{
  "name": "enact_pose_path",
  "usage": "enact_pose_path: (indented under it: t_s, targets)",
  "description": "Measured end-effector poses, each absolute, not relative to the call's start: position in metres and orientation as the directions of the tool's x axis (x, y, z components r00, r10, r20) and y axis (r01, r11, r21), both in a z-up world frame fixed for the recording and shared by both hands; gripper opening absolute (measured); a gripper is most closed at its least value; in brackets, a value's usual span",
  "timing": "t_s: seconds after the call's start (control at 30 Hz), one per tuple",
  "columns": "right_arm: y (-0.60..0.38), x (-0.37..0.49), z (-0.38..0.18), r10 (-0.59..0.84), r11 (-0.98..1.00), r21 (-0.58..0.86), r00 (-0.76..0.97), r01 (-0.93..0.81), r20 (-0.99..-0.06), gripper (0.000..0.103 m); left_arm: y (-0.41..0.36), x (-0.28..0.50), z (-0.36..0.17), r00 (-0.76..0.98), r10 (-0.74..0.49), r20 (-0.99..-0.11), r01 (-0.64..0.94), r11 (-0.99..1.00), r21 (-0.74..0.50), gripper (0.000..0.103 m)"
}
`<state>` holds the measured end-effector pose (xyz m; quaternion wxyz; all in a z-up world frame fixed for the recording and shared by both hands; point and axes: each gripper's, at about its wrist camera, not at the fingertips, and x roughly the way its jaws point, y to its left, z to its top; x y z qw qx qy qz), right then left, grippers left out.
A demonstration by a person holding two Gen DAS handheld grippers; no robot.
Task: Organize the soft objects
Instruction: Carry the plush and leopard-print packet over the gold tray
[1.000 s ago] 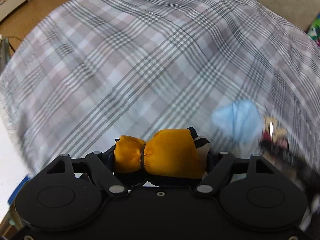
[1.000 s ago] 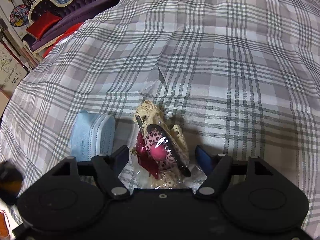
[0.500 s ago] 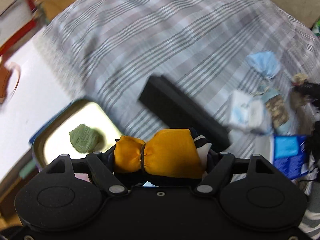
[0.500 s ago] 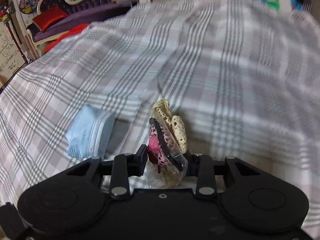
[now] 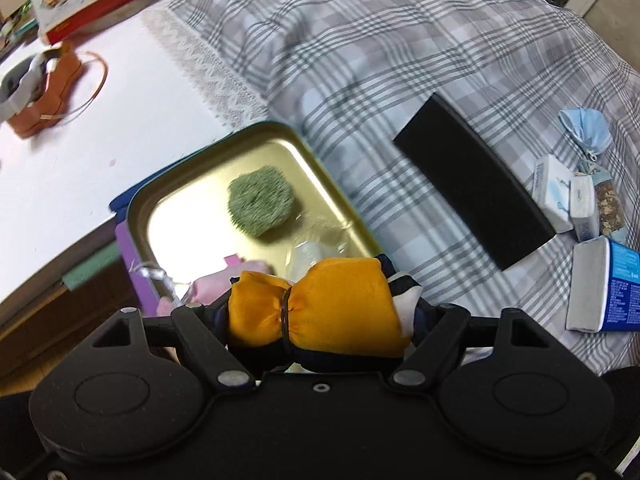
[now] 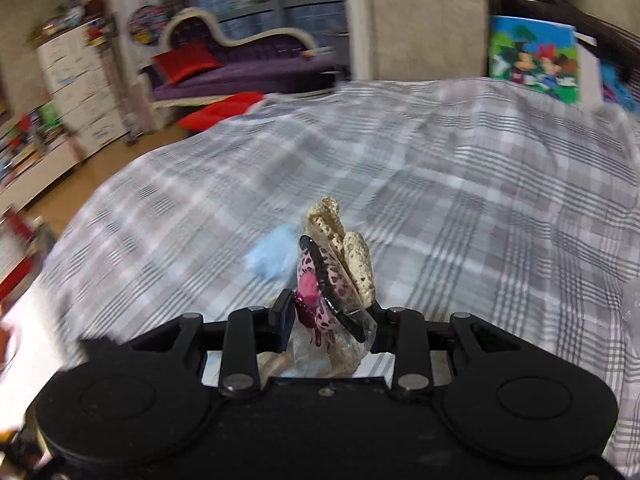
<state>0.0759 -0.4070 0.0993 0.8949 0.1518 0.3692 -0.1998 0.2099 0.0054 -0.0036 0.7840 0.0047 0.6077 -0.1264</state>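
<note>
The orange fabric bundle, cinched by a dark band, sits pinched in the left claw above the gold tin tray holding a green pad. The right claw is pressed tight on a clear-wrapped leopard-print hair-accessory packet, over the plaid bed.

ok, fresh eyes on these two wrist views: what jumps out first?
The orange fabric bundle clamped in the left gripper fills the foreground, just above a gold tin tray that holds a fuzzy green pad. In the right wrist view, the right gripper is shut on a clear bag of hair accessories, leopard-print and cream lace, above the grey plaid bedspread.
</note>
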Motion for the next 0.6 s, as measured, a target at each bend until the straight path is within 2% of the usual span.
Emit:
enact_pose_path:
  t_s: [0.17, 0.37, 0.6]
  targets:
    - [-0.351, 0.055, 0.102, -0.063, 0.935, 0.183, 0.649, 0.305, -0.758, 0.033, 0.03, 0.205, -0.011, 0.215, -0.174, -0.961, 0.159, 0.977, -0.142, 0.074]
    - [-0.284, 0.056, 0.077, 0.144, 0.953, 0.268, 0.573, 0.139, -0.807, 0.033, 0.053, 0.21, -0.015, 0.204, -0.18, -0.962, 0.109, 0.981, -0.161, 0.074]
    - [-0.212, 0.067, 0.045, 0.232, 0.956, 0.289, 0.477, 0.048, -0.848, 0.033, 0.059, 0.238, -0.001, 0.26, -0.167, -0.951, 0.088, 0.985, -0.148, 0.074]
